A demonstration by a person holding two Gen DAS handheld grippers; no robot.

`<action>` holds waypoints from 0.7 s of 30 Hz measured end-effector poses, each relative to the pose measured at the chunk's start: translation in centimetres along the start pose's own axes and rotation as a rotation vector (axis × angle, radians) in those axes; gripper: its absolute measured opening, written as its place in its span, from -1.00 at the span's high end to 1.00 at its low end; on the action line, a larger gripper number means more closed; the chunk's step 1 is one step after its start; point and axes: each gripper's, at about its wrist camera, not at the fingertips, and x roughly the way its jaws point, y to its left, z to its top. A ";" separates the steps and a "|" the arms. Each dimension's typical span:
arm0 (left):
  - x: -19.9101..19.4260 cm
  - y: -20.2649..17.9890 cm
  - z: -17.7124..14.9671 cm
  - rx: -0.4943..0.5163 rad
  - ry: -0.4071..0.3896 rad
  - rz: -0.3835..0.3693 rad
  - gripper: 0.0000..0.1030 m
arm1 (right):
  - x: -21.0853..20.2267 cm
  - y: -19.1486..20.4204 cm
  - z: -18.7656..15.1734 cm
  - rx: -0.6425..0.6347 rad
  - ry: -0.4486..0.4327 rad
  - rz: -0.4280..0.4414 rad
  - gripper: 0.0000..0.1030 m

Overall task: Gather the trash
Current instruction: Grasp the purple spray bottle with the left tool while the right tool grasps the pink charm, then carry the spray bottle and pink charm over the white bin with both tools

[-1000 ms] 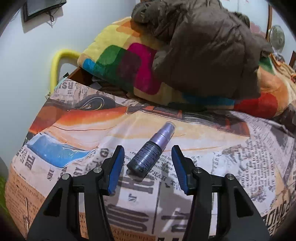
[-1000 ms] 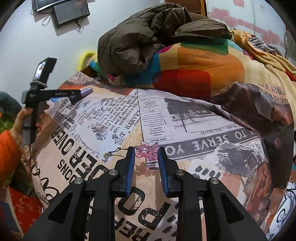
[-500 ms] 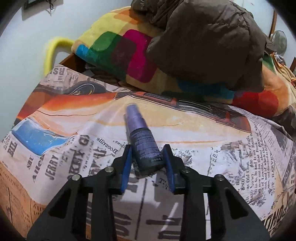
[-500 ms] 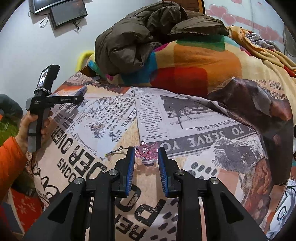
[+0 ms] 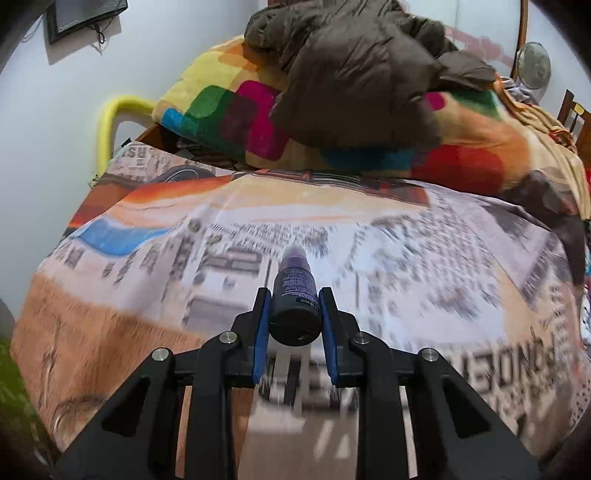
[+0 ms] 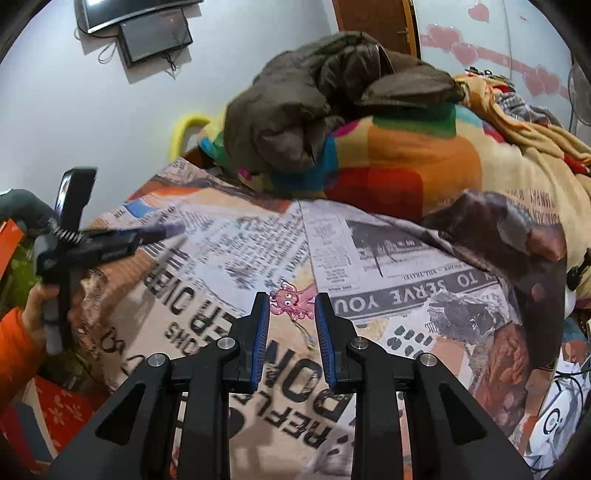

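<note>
While bedsheet (image 5: 369, 258) blurs, left tool (image 5: 294, 314) clamps bottle (image 5: 294, 295); right tool (image 6: 290, 317) apart.

Motion blur smears the newsprint bedspread (image 5: 424, 266) across the left wrist view's middle, its lettering unreadable, while the wall screen (image 5: 88, 14) at upper left is cut off.

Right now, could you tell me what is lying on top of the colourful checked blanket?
A crumpled brown jacket lies on the colourful checked blanket, at its wall end. Whatever is under the jacket or under the blanket itself is covered and cannot be seen.
</note>
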 end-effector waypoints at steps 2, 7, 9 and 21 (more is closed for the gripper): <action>-2.3 0.2 -0.9 -0.005 0.000 -0.004 0.52 | -0.9 0.7 0.3 -0.007 -0.010 0.004 0.56; -8.1 0.9 -3.0 -0.029 -0.023 -0.014 0.52 | -3.6 3.1 0.9 -0.038 -0.034 0.013 0.56; -10.7 1.4 -3.9 -0.050 -0.037 -0.021 0.52 | -4.5 4.1 1.1 -0.048 -0.037 0.021 0.56; -24.6 6.9 -9.6 -0.184 -0.138 -0.003 0.52 | -10.6 13.2 0.8 -0.170 -0.096 0.118 0.56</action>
